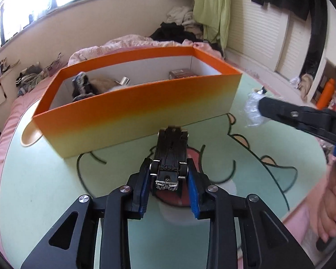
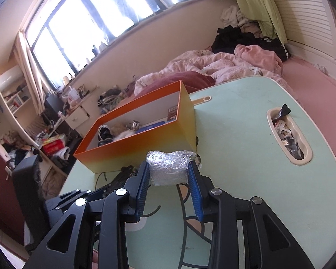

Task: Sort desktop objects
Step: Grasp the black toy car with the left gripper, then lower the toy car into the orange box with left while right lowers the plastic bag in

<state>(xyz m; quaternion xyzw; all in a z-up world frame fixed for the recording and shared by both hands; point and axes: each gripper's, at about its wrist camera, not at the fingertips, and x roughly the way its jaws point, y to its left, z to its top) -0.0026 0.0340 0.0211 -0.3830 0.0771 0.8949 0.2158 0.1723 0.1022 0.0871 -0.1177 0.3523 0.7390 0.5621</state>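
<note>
Left gripper (image 1: 169, 168) pinches a black toy car (image 1: 170, 157) by its wheel sides, underside facing up, nose toward the far side; pads pressed on it. Car sits just short of the near wall of the orange box (image 1: 136, 103), which is open-topped and holds several small items. Right gripper (image 2: 169, 173) clamps a clear crumpled plastic wrap bundle (image 2: 168, 168), held above the green table (image 2: 235, 134) near the box's right end. Open tabletop lies right of the box as far as a recessed tray (image 2: 302, 157) by the right edge. Box's near rim is unobstructed. A bare foot (image 1: 331, 201) shows at the table's near right edge.
</note>
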